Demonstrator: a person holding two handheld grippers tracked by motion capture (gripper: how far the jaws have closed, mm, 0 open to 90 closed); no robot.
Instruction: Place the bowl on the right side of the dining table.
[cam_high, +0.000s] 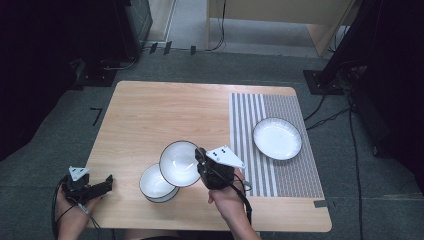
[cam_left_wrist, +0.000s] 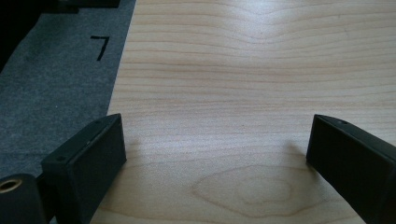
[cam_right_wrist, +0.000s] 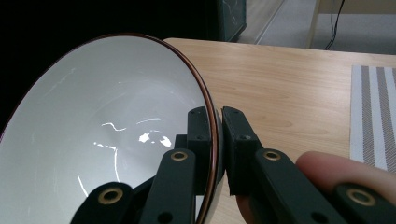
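My right gripper (cam_high: 201, 159) (cam_right_wrist: 216, 135) is shut on the rim of a white bowl with a dark rim (cam_high: 179, 163) (cam_right_wrist: 102, 135). The bowl hangs tilted above the table, one jaw inside its wall and one outside. Just below and to its left, a second white bowl (cam_high: 154, 184) rests on the wooden table (cam_high: 165, 115). My left gripper (cam_high: 109, 181) (cam_left_wrist: 215, 149) hovers at the table's front left corner, open, with bare wood between its jaws. A white plate (cam_high: 277, 138) lies on the striped mat (cam_high: 287, 170) at the right.
The grey striped mat covers the right part of the table. Bare wood (cam_left_wrist: 252, 60) stretches ahead of the left gripper, with grey carpet (cam_left_wrist: 51, 88) past the table's left edge. Dark stands and cables (cam_high: 330, 75) are on the floor behind.
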